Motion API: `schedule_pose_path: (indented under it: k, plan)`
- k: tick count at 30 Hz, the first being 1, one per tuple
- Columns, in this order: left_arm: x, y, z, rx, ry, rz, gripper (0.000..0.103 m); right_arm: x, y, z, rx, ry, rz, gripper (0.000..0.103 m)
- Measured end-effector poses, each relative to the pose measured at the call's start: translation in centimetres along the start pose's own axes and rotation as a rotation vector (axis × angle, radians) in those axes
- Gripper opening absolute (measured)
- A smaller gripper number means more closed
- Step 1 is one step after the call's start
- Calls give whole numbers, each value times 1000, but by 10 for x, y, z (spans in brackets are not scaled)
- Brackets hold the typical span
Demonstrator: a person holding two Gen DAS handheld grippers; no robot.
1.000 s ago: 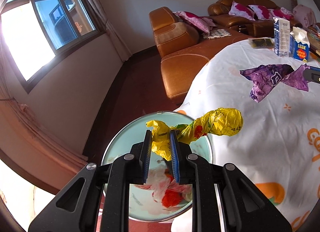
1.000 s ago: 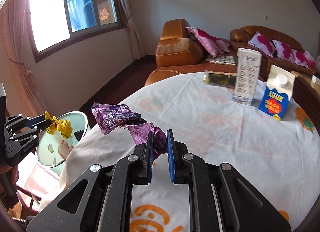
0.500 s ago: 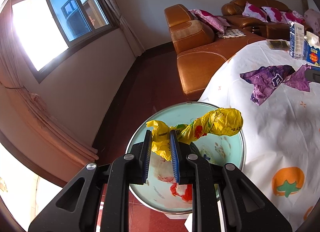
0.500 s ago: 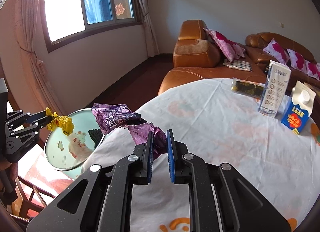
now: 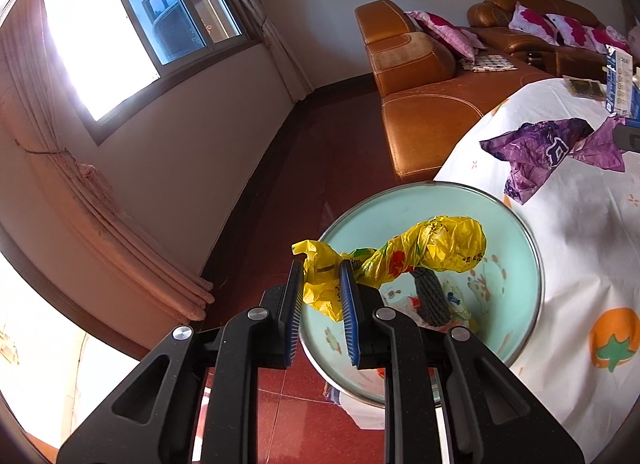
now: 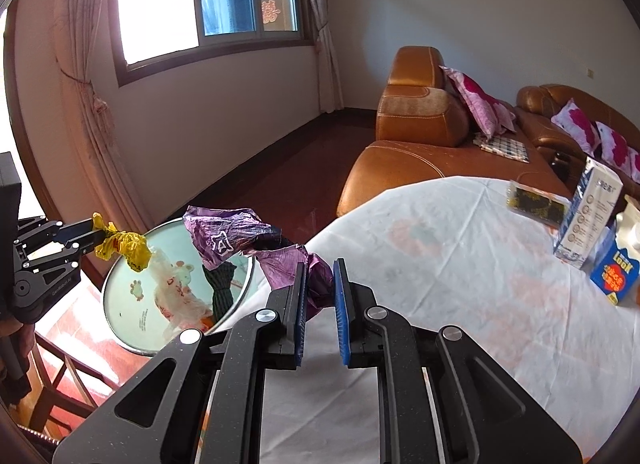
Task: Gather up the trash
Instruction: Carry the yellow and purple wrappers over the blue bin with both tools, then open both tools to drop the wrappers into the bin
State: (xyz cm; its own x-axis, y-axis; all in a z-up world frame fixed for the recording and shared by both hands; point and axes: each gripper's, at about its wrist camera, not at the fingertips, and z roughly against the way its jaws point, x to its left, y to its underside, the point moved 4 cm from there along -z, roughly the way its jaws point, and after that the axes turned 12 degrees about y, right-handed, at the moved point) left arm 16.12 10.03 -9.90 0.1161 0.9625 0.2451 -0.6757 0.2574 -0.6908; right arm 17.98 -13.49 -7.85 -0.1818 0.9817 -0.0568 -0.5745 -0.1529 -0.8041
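My left gripper [image 5: 320,268] is shut on a crumpled yellow plastic bag [image 5: 436,242] and holds it above a round light-green basin [image 5: 516,260] beside the table. The basin holds a white-and-red bag and a dark knitted item [image 5: 430,296]. My right gripper [image 6: 319,270] is shut on a crumpled purple plastic bag [image 6: 228,234], held over the table's left edge near the basin [image 6: 128,304]. The left gripper with the yellow bag [image 6: 126,248] shows at the left of the right wrist view. The purple bag [image 5: 548,151] shows at the right of the left wrist view.
The round table [image 6: 460,284] has a white cloth with orange fruit prints. A white-blue carton [image 6: 588,211], a blue milk carton [image 6: 616,268] and a dark packet [image 6: 536,201] stand at its far right. An orange leather sofa [image 6: 420,135] lies behind. A wooden chair [image 6: 60,380] is under the basin.
Both grippers have moved left toward the basin with their bags. The basin now lies more fully under the yellow bag, and the purple bag is closer to the basin's rim.
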Motion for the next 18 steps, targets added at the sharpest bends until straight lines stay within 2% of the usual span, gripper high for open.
schedule_pose_path:
  k: [18]
  plan:
    - [35, 13, -2, 14, -91, 40, 19, 45, -14, -11, -2, -37, 77, 14]
